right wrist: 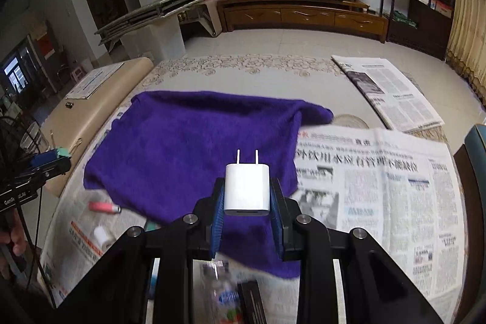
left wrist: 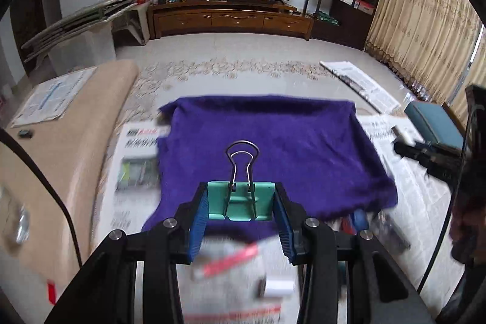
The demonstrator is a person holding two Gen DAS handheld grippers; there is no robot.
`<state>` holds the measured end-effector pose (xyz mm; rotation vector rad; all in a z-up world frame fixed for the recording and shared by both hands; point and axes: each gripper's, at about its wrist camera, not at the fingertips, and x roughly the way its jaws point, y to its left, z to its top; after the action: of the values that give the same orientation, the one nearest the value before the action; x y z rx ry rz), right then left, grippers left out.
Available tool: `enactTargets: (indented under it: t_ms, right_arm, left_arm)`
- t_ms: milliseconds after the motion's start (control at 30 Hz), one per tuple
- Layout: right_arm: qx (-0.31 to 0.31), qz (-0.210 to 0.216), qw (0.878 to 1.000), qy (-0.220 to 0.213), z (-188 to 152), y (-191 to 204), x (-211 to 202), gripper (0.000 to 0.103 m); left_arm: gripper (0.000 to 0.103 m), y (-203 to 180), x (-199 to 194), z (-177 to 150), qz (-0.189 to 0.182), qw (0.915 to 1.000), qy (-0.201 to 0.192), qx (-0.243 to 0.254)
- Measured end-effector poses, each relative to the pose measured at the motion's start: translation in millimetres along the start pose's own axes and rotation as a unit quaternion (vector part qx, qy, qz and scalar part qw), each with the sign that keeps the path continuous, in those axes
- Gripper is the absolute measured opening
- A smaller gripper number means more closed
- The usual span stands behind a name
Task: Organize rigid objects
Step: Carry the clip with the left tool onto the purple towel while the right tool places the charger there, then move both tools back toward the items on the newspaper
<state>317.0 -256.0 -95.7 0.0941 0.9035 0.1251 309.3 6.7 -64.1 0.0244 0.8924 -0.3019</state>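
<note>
My left gripper (left wrist: 241,201) is shut on a green binder clip (left wrist: 240,199) whose wire handles stick up and forward; it hangs above the near edge of a purple cloth (left wrist: 267,141). My right gripper (right wrist: 246,196) is shut on a white plug-in charger (right wrist: 246,187), prongs pointing forward, above the same purple cloth (right wrist: 188,148). The left gripper (right wrist: 59,155) with its clip shows at the left edge of the right wrist view. The right gripper shows dark at the right edge of the left wrist view; its fingertips cannot be made out there.
Newspapers (right wrist: 379,187) cover the table under the cloth. On them lie a pink tube (right wrist: 103,207), a small white roll (right wrist: 101,236), a clear bottle (right wrist: 227,293) and a black item (right wrist: 252,299). A beige sofa arm (left wrist: 76,148) runs along the left. A teal box (left wrist: 434,126) sits right.
</note>
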Motion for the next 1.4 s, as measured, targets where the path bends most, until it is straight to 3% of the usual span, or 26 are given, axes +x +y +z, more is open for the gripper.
enactTargets:
  t_ms: [200, 433, 567, 833, 900, 933, 1000, 1067, 1200, 1267, 1333, 1400]
  right_arm:
    - [0.004, 0.015, 0.999, 0.033, 31, 1, 61, 0.027]
    - [-0.022, 0.012, 0.997, 0.073, 53, 9, 126, 0.027]
    - [-0.038, 0.003, 0.994, 0.098, 57, 11, 152, 0.027]
    - [-0.068, -0.005, 0.992, 0.103, 56, 15, 154, 0.027]
    - [-0.071, -0.004, 0.992, 0.102, 56, 16, 153, 0.028]
    - [-0.075, -0.004, 0.992, 0.102, 55, 17, 153, 0.031]
    - [-0.078, 0.001, 0.991, 0.105, 54, 19, 153, 0.04]
    - [-0.081, 0.003, 0.99, 0.117, 52, 22, 152, 0.055]
    - [-0.094, -0.005, 0.988, 0.12, 48, 27, 138, 0.064]
    - [-0.088, -0.006, 0.99, 0.105, 44, 27, 121, 0.074]
    - [-0.076, -0.005, 0.993, 0.089, 41, 26, 103, 0.094]
    - [-0.068, 0.005, 0.995, 0.075, 35, 25, 81, 0.096]
  left_arm:
    - [0.039, 1, 66, 37, -0.019, 0.9995, 0.023, -0.007]
    - [0.039, -1, 140, 53, -0.025, 0.9978, 0.061, -0.004]
    - [0.039, -1, 161, 54, -0.022, 0.9961, 0.085, -0.001]
    - [0.04, -1, 168, 51, -0.004, 0.9935, 0.111, 0.025]
    - [0.048, -4, 167, 49, 0.003, 0.9925, 0.114, 0.043]
    - [0.063, -6, 168, 48, 0.005, 0.9919, 0.117, 0.049]
    - [0.079, -7, 170, 44, 0.017, 0.9901, 0.129, 0.052]
    - [0.079, -7, 167, 42, 0.019, 0.9908, 0.122, 0.055]
    - [0.079, -4, 141, 38, 0.004, 0.9939, 0.1, 0.047]
    - [0.084, -2, 122, 35, -0.002, 0.9962, 0.078, 0.039]
    - [0.097, 2, 99, 28, -0.001, 0.9978, 0.057, 0.034]
    - [0.1, 6, 80, 21, 0.0, 0.9989, 0.038, 0.029]
